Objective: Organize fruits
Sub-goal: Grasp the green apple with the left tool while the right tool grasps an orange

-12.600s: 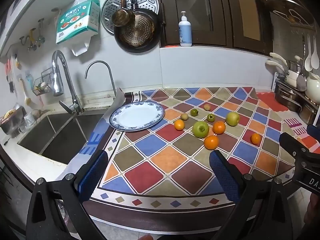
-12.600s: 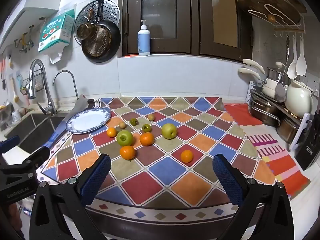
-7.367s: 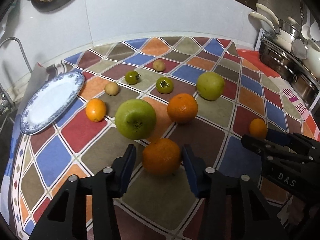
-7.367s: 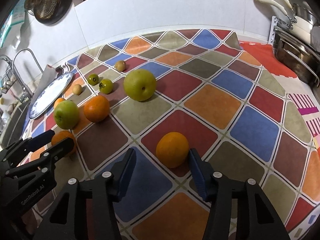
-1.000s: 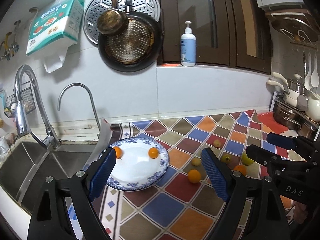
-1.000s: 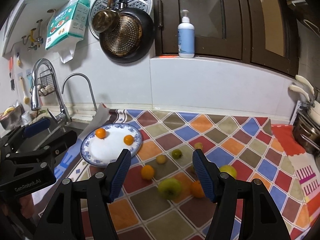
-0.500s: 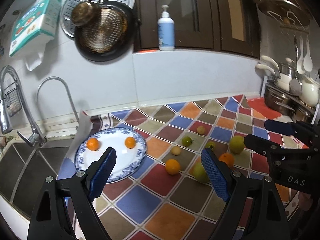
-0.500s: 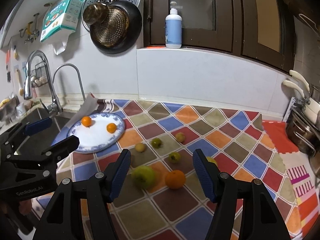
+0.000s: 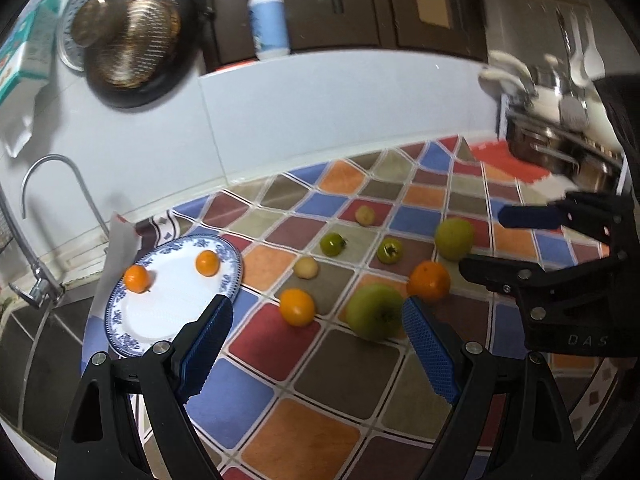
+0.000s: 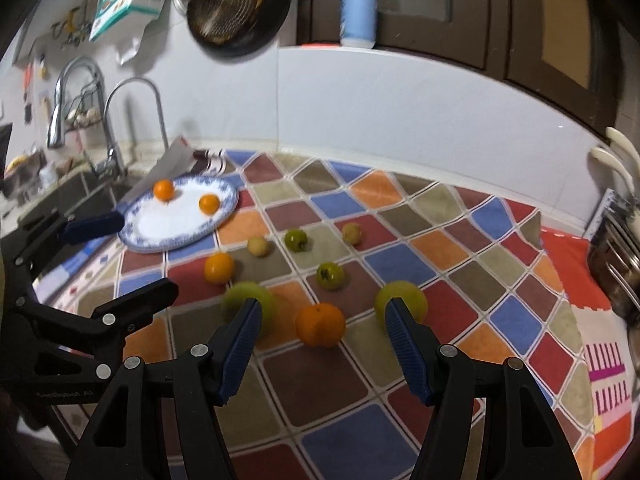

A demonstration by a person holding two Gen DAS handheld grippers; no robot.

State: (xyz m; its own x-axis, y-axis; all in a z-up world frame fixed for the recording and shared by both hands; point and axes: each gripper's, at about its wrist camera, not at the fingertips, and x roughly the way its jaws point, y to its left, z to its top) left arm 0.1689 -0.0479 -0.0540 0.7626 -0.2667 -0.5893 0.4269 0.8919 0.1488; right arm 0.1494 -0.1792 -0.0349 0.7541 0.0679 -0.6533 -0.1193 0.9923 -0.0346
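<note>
both spread and empty: left tool (image 9: pixel 316 332) gaping wide above the small orange (image 9: pixel 297 307) and the green apple (image 9: pixel 375 312); right tool (image 10: pixel 322 324) more narrowly parted, framing the bigger orange (image 10: pixel 320 326), nothing pinched in either.

two oranges already parked on the blue-rimmed plate (image 10: pixel 140 236) at about 10 o'clock in the right wrist view; the rest loose on the patterned counter (image 10: pixel 400 452): yellow-green apple (image 10: pixel 401 300) at 2 o'clock of the bigger orange, two green tomatoes (image 10: pixel 330 275) and two small pale fruits (image 10: pixel 257 246) behind.

likely trouble:
- round fruit, nothing to stop a roll. a pad nudging the green apple, which sits just beside the right tool's left finger, could send it off toward the sink side.
- a narrow spread on the right leaves little margin around the orange; an off-centre close could squirt it out forwards into the tomatoes.
- tools close together; the left one's finger (image 10: pixel 92 226) lies across the plate's near rim in the right view, so a shared reach for the plate risks a clash or a knocked rim.
- fruit on the plate free to roll off toward the sink (image 9: pixel 24 344) at 9 o'clock if the plate is bumped.

room: open counter at 6 o'clock, ample for lowering; wall at 12; pots and rack crowding 3 o'clock.
</note>
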